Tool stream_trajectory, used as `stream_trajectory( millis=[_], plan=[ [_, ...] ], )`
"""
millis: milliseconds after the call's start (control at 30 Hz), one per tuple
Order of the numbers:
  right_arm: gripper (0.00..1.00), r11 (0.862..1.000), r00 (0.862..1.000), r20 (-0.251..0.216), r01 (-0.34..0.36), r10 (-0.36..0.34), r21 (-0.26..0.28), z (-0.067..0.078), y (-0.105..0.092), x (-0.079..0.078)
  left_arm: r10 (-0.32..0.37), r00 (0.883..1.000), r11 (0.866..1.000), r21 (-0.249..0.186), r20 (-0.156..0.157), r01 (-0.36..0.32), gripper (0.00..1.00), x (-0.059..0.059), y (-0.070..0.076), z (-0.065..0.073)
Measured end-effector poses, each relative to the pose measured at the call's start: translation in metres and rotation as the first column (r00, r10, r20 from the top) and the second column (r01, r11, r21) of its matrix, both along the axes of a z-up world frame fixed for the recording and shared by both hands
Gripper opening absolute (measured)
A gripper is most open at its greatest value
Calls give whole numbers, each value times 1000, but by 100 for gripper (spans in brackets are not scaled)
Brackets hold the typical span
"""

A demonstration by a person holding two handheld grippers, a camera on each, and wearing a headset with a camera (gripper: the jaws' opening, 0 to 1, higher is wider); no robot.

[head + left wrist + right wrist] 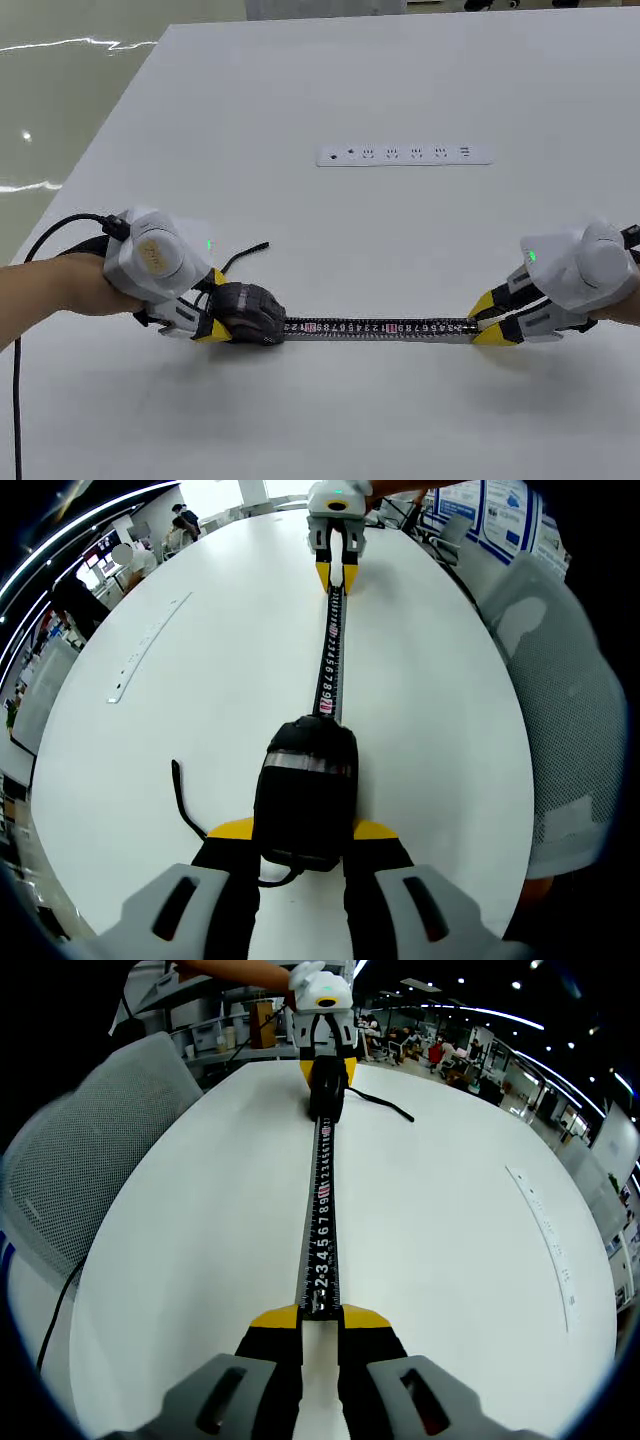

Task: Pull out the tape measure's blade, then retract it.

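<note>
The blade [380, 327] lies drawn out flat on the desk [400, 80], its long axis parallel to the near edge. The black case [248, 312] is at its left end and the tip at its right end.

The left hand-held gripper [217, 305] is clamped on the case from behind. The right hand-held gripper [485, 320] is closed on the blade's tip, pointing straight back along the blade at the case.

Retracting looks like the step in hand. For that, the right one would need to travel left along this same line towards the case, without twisting the blade.

The blade is dark with pale numerals and a few red marks. A thin black strap [250, 252] trails from the case towards the far edge.
</note>
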State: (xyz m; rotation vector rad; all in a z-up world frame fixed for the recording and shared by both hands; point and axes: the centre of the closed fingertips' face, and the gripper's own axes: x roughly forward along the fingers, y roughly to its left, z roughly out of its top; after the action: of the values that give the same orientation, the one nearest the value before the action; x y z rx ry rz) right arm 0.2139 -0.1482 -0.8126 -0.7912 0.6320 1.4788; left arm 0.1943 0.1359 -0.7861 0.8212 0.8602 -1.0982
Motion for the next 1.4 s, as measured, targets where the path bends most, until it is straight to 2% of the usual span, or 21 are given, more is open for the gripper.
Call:
stream_trajectory(
  millis=[167,233,300,433,500,600,633,667,967,1033,1100,1167,1300,1400],
  plan=[
    [11,1000,1000,2,-2,2,-8,-1,0,-1,5,1000,1000,1,-2,-5,27,2,3,-3],
    [12,1000,1000,-12,-5,5,-14,2,1,-5,5,1000,1000,6,-6,-5,27,2,2,-2],
    [12,1000,1000,-3,-7,6,-18,-1,-1,-1,6,1000,1000,12,-6,-5,27,3,2,-3],
    [13,999,1000,9,-11,11,-38,2,2,-3,12,1000,1000,17,-11,-12,27,0,-2,1],
    [13,999,1000,2,2,-1,-47,-1,1,-2,11,1000,1000,23,-13,-11,27,3,1,-2],
    [15,998,1000,17,3,-2,-60,0,2,-3,15,1000,999,32,-20,-15,28,8,6,-7],
    [15,998,1000,15,12,-11,-63,0,0,-2,19,1000,999,35,-22,-18,28,4,-1,-3],
    [15,998,1000,24,7,-5,-64,-1,-1,-1,19,1000,999,36,-23,-18,29,4,-1,-3],
    [21,996,998,36,63,-61,-56,-2,-3,3,7,1000,999,32,-18,-6,35,0,-6,-3],
    [21,995,996,36,84,-82,-46,5,-1,-1,10,1000,1000,29,-22,-9,37,1,-2,-6],
    [21,994,994,32,104,-103,-33,8,0,-1,13,1000,1000,29,-21,-12,39,-3,-5,-1],
    [22,992,992,24,126,-125,-23,12,-1,-2,23,1000,999,24,-16,-22,41,1,2,-4],
    [23,983,983,10,182,-182,2,15,-4,0,51,999,999,12,-13,-51,42,-7,0,6],
    [23,979,979,8,204,-205,17,18,-4,-1,80,997,997,-3,-8,-80,43,-6,5,6]
  ],
)
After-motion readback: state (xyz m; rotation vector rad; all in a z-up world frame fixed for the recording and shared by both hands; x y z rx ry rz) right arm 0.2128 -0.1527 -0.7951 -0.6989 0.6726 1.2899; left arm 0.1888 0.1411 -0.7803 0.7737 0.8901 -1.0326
